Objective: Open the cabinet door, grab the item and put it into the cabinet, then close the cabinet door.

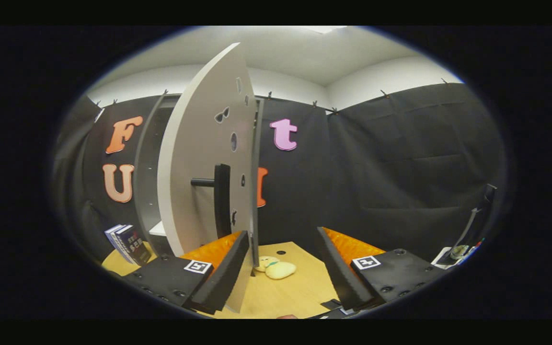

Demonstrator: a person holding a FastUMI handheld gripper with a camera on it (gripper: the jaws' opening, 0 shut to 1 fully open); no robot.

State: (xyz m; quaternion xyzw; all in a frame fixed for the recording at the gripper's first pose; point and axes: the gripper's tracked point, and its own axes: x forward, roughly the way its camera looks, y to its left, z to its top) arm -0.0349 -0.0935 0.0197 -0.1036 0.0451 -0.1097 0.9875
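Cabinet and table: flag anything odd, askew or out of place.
Nothing is damaged or spilled. The cabinet door stands open, its edge between the open fingers. The toy lies on the table beyond them. The books lean slightly by the cabinet.

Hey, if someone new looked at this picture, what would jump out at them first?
The big white cabinet door swung open, edge toward the camera, its black handle just beyond the left finger. The claw is open, holding nothing. Between its fingers, a pale yellow plush toy lies on the wooden table.
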